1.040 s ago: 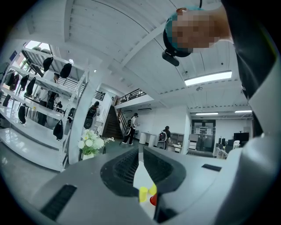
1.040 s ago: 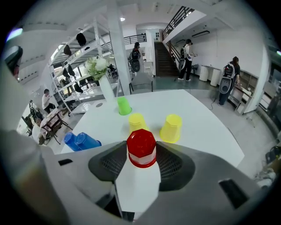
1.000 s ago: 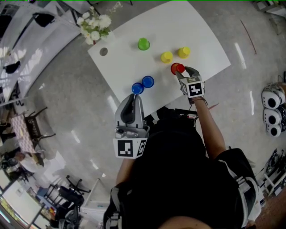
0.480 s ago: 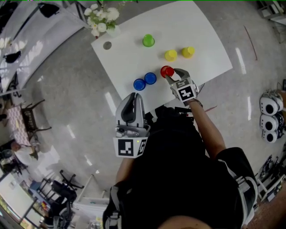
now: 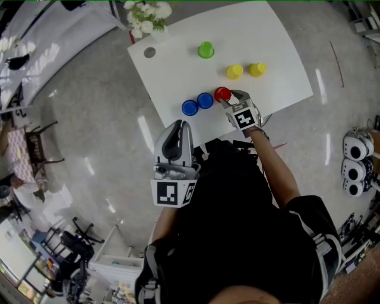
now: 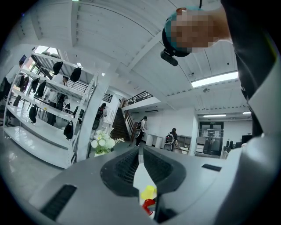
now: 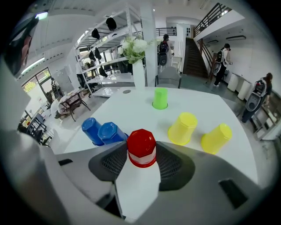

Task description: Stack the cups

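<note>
Upside-down cups stand on a white table. The red cup sits between the pads of my right gripper, which is shut on it right next to the two blue cups. Two yellow cups and a green cup stand farther back. My left gripper hovers level off the table's near edge, jaws together and empty.
A vase of white flowers and a small grey disc are at the table's far left corner. Polished floor surrounds the table. Chairs, shelving and several people are in the background.
My right gripper has carried the red cup left, away from the yellow cups and up beside the blue pair. The left gripper has shifted only slightly.
</note>
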A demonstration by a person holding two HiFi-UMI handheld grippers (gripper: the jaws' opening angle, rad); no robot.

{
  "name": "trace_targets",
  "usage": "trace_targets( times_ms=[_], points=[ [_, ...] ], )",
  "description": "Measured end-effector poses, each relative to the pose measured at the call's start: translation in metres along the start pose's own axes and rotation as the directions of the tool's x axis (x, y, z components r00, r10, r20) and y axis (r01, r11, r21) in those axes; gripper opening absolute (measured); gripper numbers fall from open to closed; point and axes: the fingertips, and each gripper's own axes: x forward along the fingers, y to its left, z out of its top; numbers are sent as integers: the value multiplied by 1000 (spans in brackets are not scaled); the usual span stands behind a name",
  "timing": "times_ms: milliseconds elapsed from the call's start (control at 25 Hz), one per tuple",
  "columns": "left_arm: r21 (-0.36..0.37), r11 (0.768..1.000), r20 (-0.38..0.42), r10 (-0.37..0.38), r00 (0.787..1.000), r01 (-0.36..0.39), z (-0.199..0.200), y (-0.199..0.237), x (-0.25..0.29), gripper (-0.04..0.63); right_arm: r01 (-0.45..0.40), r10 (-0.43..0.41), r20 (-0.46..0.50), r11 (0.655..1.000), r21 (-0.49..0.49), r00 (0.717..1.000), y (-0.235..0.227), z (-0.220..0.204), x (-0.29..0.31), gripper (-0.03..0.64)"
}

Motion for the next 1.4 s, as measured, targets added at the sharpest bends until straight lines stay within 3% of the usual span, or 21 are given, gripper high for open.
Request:
trace_targets(
  times_ms=[1240, 1400],
  points=[
    [-11, 1000, -8, 5, 1000, -5, -2, 15, 0, 51, 2, -3, -31, 1000, -30, 1000, 7, -4, 18, 225],
    [-19, 1000, -2, 10, 1000, -10, -1, 15, 0, 51, 5, -5, -24, 1000, 0, 1000, 6, -2, 15, 262]
  ],
)
